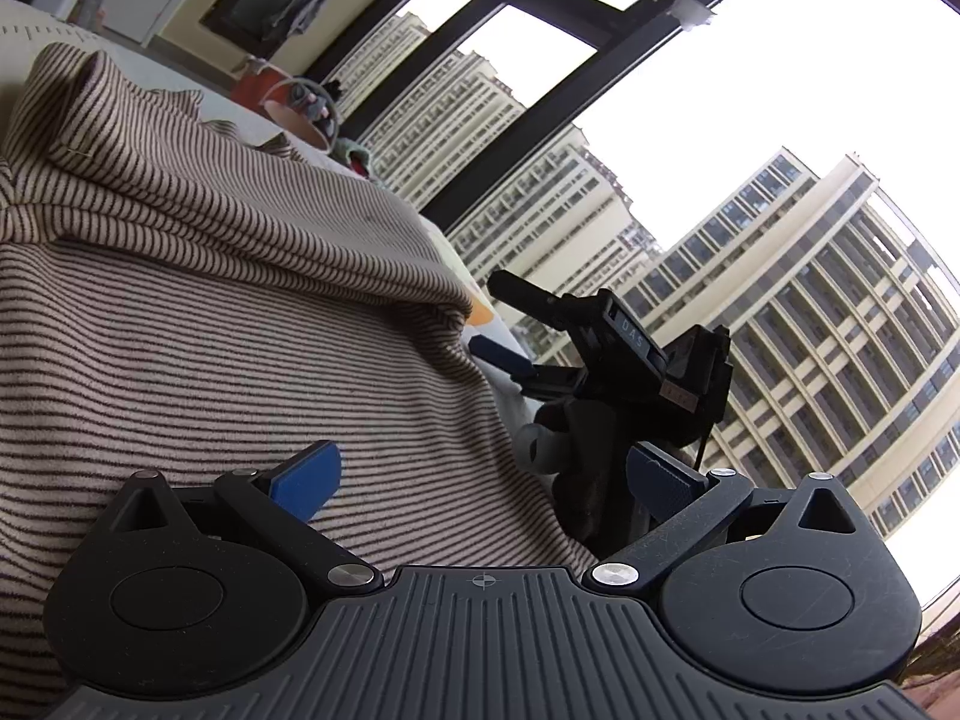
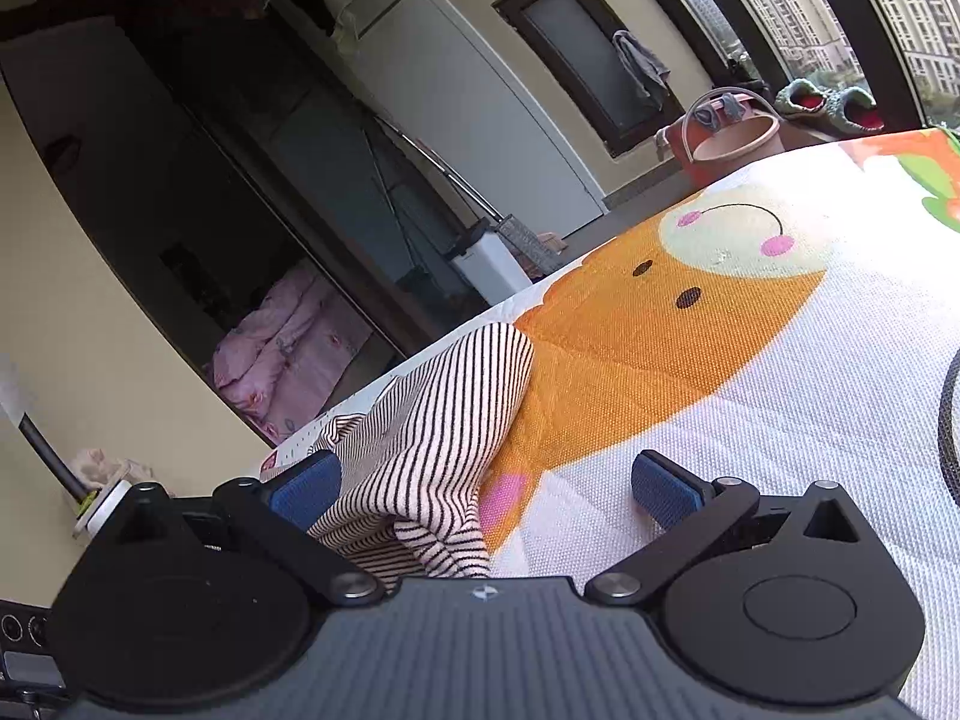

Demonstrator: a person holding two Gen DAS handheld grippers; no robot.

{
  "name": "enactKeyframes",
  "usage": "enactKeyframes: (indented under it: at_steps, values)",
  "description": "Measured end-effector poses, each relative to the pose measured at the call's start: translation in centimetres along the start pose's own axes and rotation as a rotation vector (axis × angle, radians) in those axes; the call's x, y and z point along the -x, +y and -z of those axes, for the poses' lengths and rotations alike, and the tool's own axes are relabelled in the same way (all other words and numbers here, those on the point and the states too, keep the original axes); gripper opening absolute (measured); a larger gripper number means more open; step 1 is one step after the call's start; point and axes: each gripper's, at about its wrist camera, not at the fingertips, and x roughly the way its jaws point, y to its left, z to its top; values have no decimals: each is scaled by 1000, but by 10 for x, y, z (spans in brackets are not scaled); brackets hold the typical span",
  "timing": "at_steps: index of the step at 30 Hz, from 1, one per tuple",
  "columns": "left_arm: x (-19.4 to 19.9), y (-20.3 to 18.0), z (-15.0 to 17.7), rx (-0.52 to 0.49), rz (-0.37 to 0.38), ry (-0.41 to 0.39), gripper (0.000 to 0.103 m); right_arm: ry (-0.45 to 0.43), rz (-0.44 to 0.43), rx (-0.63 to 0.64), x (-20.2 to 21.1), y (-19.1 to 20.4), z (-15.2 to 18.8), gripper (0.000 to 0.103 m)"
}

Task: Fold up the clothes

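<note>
A cream garment with thin dark stripes (image 1: pixel 228 312) lies bunched and partly folded on the cartoon-print sheet, filling the left of the left wrist view. My left gripper (image 1: pixel 480 480) is open, its left pad resting over the striped cloth. My right gripper (image 1: pixel 600 354) shows beyond it at the garment's right edge, held by a gloved hand. In the right wrist view my right gripper (image 2: pixel 486 489) is open, and a fold of the striped garment (image 2: pixel 438 420) lies between its blue pads, close to the left pad.
The sheet (image 2: pixel 750 372) with an orange cartoon face covers the surface. A pink basin (image 2: pixel 732 138) and green slippers (image 2: pixel 828 102) sit at the far edge by the window. A dark doorway with pink bedding (image 2: pixel 288 348) lies left.
</note>
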Motion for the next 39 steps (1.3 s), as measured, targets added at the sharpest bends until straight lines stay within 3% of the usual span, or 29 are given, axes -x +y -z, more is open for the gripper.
enactKeyframes:
  at_steps: [27, 35, 39]
  values:
    - [3, -1, 0, -3, -1, -3, 103, 12, 3, -9, 1, -1, -1, 103]
    - [-11, -15, 0, -86, -90, 77, 103, 39, 44, 63, -2, 9, 1, 103]
    - [-10, -13, -1, -75, -83, 75, 103, 55, 66, 108, -2, 17, 3, 103]
